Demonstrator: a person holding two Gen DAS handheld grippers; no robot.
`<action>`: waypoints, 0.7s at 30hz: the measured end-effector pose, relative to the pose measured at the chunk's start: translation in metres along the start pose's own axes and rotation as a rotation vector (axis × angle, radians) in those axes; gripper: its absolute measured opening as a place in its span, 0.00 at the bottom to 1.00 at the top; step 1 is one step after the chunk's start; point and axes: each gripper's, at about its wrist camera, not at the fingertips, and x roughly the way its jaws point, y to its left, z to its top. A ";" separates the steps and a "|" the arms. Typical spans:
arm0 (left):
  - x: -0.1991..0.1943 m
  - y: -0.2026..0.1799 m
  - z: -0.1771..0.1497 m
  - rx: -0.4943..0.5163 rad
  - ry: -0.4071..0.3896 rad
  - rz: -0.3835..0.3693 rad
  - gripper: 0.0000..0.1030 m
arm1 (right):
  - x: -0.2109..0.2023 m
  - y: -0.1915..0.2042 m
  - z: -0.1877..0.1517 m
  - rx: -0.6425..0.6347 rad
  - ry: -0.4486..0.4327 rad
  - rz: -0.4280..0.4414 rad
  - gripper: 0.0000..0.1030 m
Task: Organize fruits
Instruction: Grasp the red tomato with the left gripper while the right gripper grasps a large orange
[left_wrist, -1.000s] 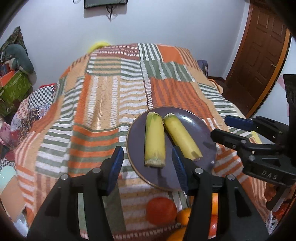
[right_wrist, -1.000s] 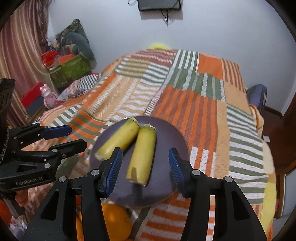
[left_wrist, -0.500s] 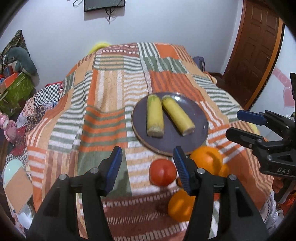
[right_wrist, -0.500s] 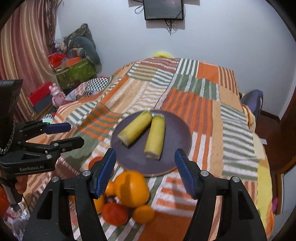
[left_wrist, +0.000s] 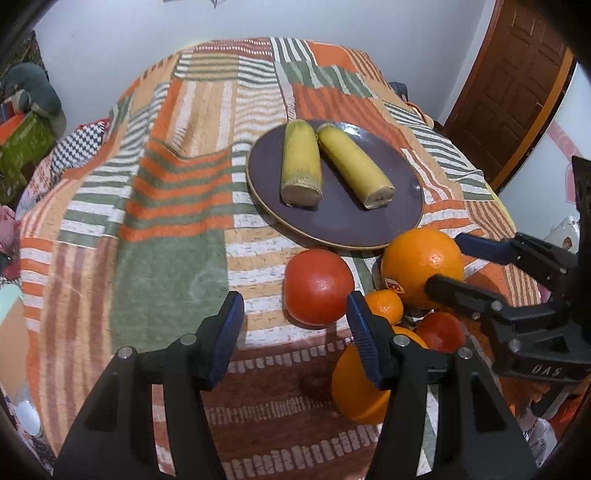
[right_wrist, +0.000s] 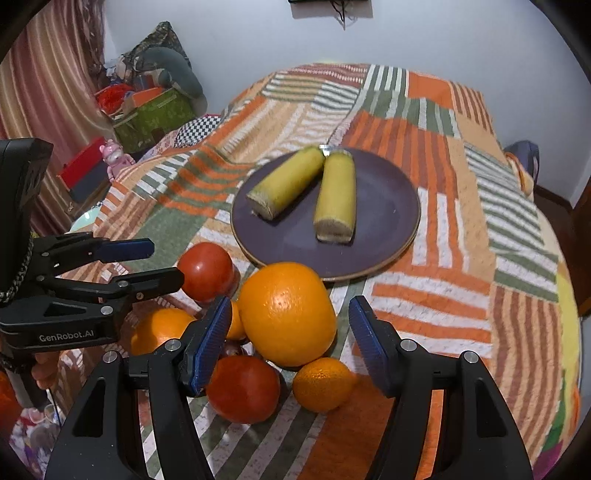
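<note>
Pulled both grippers back from the round purple plate (left_wrist: 334, 225); left gripper (left_wrist: 295, 325) and right gripper (right_wrist: 286, 334) fingers apart over my orange-and-tomato pile (right_wrist: 286, 314).

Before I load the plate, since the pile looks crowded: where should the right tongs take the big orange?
Probably across the big orange at its widest middle, coming from the near side, where the open right tongs already straddle it. It is round, sits highest, and the small orange and tomato crowd its base.

two banana halves (left_wrist: 332, 166) lie on a purple plate (left_wrist: 332, 225), tomato (left_wrist: 317, 286) and oranges (left_wrist: 421, 267) just beside.
</note>
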 end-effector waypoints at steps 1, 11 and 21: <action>0.003 -0.001 0.001 -0.001 0.004 -0.004 0.56 | 0.003 -0.001 -0.001 0.003 0.008 0.005 0.61; 0.021 -0.010 0.006 -0.008 0.014 -0.049 0.55 | 0.016 -0.001 -0.006 0.006 0.033 0.032 0.59; 0.022 -0.005 0.007 -0.013 0.013 -0.066 0.45 | 0.015 -0.003 -0.004 0.020 0.027 0.041 0.57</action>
